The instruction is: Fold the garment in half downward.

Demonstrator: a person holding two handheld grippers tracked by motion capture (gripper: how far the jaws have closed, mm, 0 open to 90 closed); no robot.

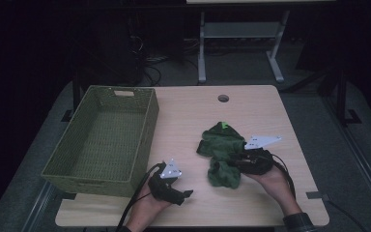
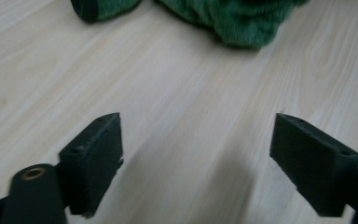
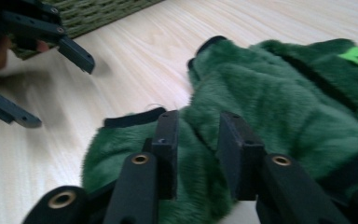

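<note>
Tabletop (image 1: 193, 121) — right hand-held gripper (image 3: 198, 140) pinches green fleece (image 3: 279, 93), palm up.

High view overhead facing forward, gripper views low, close, sharing green garment (image 1: 221, 153)

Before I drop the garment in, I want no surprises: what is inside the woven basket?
The green basket shows a bare woven floor with nothing lying on it. Its near wall hides the strip of floor just behind it.
</note>
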